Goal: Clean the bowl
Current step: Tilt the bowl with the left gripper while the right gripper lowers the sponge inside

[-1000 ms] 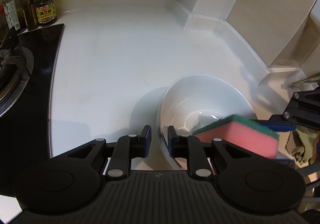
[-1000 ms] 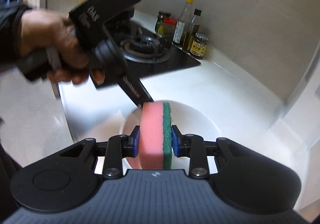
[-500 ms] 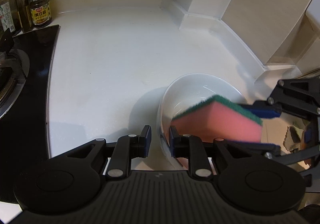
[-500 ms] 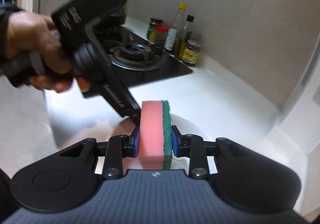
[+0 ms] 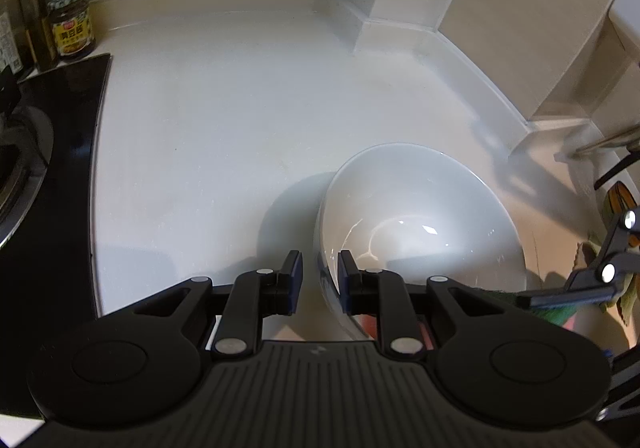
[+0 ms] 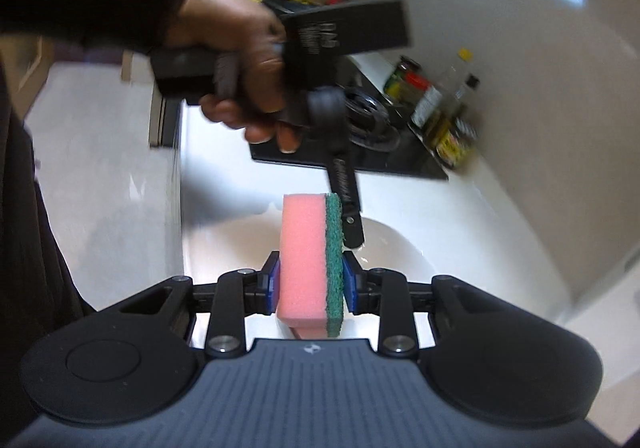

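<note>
In the left wrist view, the left gripper (image 5: 319, 280) fills the bottom of the frame. Its jaws straddle the near rim of the white bowl (image 5: 420, 224): one pad sits outside the wall, with a clear gap to it, and the other sits inside against the wall. The jaws have just been opening, with the rim between them, so the grip on the bowl is released. The bowl sits right of centre on the white bench (image 5: 240, 119), tilted toward the camera, with a little liquid glinting at its bottom.

At the lower right edge of that view, a part of the right gripper (image 5: 568, 294) comes in, with a sliver of green showing under it.

In the right wrist view, the right gripper (image 6: 309, 282) has its jaws clenched on a sponge (image 6: 310, 268), pink on the left and green scouring pad on the right, standing on edge above the bowl (image 6: 392, 248). Just beyond the sponge, a finger of the left gripper (image 6: 348, 203) reaches down to the bowl's rim, and the person's hand (image 6: 240, 59), in a dark sleeve, grips its handle in the upper centre.

Further back, a black stove (image 5: 40, 151) lies at the left of the left wrist view, and a jar (image 5: 72, 27) and bottles (image 5: 34, 23) stand against the wall in the upper left corner.
</note>
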`<state>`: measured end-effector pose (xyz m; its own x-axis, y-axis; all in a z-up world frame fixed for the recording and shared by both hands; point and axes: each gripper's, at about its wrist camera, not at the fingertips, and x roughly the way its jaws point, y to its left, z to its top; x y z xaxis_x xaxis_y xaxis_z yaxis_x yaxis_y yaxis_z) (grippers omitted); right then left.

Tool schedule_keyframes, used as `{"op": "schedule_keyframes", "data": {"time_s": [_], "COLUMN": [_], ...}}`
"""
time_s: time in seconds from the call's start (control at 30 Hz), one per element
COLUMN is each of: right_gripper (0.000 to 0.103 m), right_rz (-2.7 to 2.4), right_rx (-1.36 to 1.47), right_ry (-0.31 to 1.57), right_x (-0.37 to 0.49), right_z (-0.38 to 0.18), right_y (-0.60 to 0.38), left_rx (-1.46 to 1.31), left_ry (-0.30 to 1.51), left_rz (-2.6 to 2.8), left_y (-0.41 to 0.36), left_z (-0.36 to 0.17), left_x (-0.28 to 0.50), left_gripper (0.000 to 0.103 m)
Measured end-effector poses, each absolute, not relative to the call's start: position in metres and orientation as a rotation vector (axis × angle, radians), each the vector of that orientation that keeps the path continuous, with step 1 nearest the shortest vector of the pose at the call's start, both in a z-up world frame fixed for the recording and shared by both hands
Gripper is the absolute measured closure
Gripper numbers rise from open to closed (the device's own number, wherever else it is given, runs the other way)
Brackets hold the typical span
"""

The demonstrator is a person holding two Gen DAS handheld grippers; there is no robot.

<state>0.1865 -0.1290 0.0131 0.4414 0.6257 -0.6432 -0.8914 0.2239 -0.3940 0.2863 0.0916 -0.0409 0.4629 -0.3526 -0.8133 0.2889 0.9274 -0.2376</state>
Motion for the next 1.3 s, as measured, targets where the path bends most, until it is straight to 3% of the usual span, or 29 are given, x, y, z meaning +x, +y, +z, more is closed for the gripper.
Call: {"op": "schedule_keyframes", "data": {"time_s": [0.37, 0.6, 1.07, 1.3], "right_gripper": [0.076, 0.076, 0.076, 0.076], "right_rz": [1.070, 1.096, 1.075, 1.106], "right_rx": [-0.984, -1.057, -1.041, -1.069], "right_ry": [0.344, 0.344, 0.332, 0.319], "right_x": [0.175, 0.170, 0.166, 0.168], "right_z": [0.002, 0.004, 0.000, -0.002], "right_y": [-0.107, -0.116, -0.120, -0.119], "left_rx": [-0.130, -0.028, -0.112, 0.045], "left_ry": [1.028, 1.018, 1.067, 1.082], "left_rz": [-0.333, -0.373, -0.265, -0.296], "left_y": [0.092, 0.083, 0.082, 0.067], "left_z": [-0.043, -0.044, -0.036, -0.031], "left_x": [0.273, 0.291, 0.267, 0.281], "left_gripper": [0.080, 0.093, 0.088, 0.094]}}
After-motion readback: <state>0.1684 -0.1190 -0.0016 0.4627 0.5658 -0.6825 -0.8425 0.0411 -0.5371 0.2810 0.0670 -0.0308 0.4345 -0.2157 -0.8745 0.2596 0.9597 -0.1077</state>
